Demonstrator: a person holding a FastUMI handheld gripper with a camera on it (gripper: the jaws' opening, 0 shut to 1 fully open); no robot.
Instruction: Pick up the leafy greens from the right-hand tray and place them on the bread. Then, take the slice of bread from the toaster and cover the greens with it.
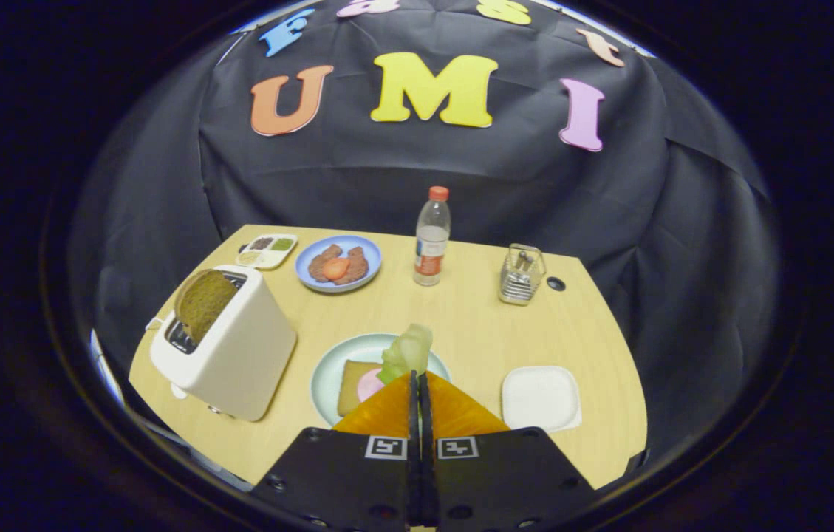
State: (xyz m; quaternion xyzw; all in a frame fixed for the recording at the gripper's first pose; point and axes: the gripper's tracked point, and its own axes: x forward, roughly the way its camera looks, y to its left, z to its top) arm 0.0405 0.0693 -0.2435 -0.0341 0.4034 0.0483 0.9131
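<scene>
Greens [408, 353] pinched at fingers [391, 405], seemingly above bread [354, 384].

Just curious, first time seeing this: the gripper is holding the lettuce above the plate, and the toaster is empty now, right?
Not quite. The gripper view shows the gripper shut on the lettuce above the plate, but the toaster is not empty: a bread slice stands in its slot.

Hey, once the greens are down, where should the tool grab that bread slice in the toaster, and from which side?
Take the bread slice by its rounded top half, which stands clear of the toaster slot. Come from above, one finger on each flat face. It leans, so tilt to match. Right now the tool is shut on the leafy greens.
</scene>
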